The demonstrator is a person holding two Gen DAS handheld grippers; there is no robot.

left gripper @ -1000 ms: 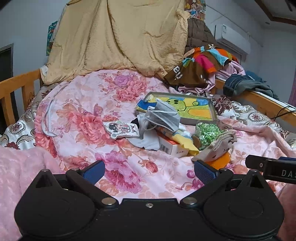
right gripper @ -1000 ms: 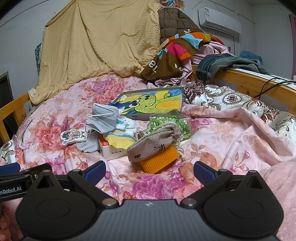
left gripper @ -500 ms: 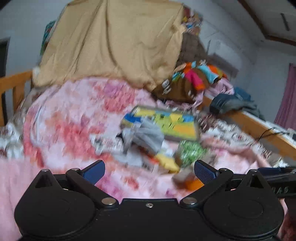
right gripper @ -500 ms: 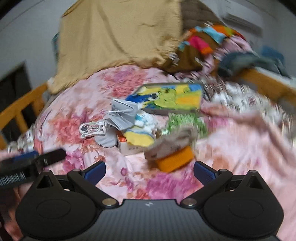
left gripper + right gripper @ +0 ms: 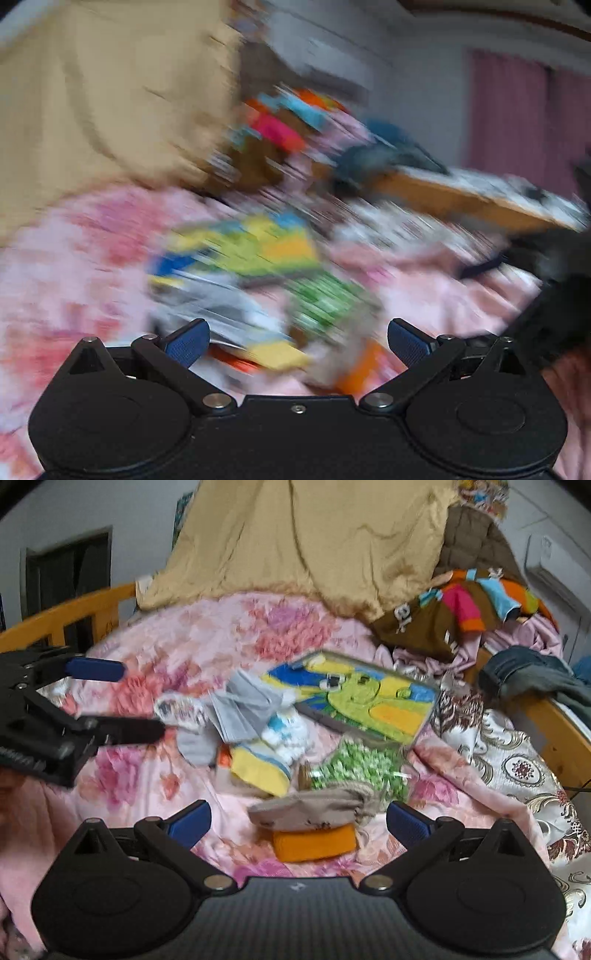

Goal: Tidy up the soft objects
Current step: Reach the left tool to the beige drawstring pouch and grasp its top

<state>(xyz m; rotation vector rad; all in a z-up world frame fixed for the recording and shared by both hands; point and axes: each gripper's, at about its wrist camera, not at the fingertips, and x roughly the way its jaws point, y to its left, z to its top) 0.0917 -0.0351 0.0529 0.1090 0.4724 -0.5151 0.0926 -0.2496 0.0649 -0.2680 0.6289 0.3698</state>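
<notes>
1. Between the right gripper (image 5: 298,821)'s wide-open, empty jaws lies a beige sock (image 5: 314,808) draped over an orange block (image 5: 314,843) on the bed's pink floral quilt (image 5: 207,635).
2. Beyond sit a yellow sock (image 5: 260,771), a grey face mask (image 5: 242,709) and a cartoon picture board (image 5: 364,699).
3. At left, the left gripper (image 5: 136,701) hovers, jaws spread wide and empty; its own view is motion-blurred.
</notes>
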